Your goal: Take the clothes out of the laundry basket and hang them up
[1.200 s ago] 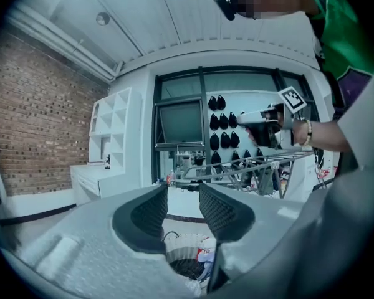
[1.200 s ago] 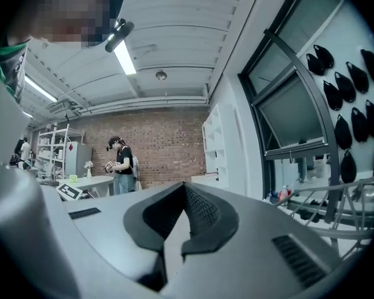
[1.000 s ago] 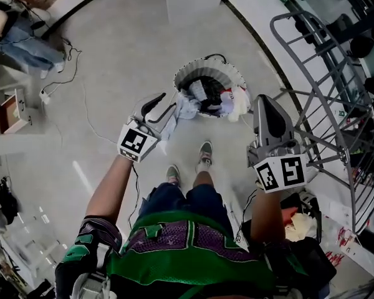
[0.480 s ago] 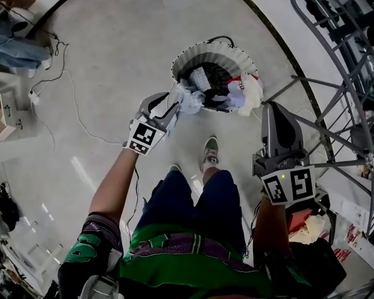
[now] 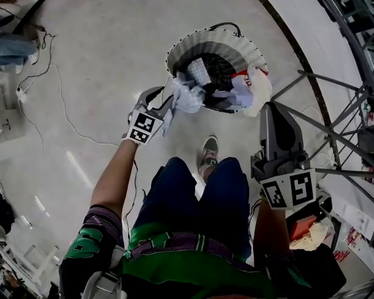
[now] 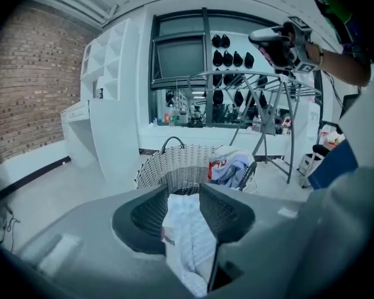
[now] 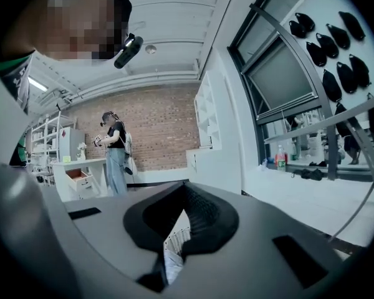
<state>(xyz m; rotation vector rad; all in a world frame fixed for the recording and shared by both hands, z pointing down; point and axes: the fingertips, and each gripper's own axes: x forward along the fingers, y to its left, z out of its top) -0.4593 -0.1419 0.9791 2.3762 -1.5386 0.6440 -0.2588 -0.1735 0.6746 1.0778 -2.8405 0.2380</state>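
Left gripper [image 6: 184,195] view: jaws clamped on a white cloth [image 6: 188,232], basket [image 6: 174,167] just ahead. Head view puts that cloth at the basket's near rim. Right gripper [image 7: 187,195]: jaws closed, empty, near the rack [image 5: 352,114]. Open floor [image 5: 100,55] on the left.

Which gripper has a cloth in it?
The left gripper: a white cloth sits pinched between its jaws. The right gripper is shut and empty.
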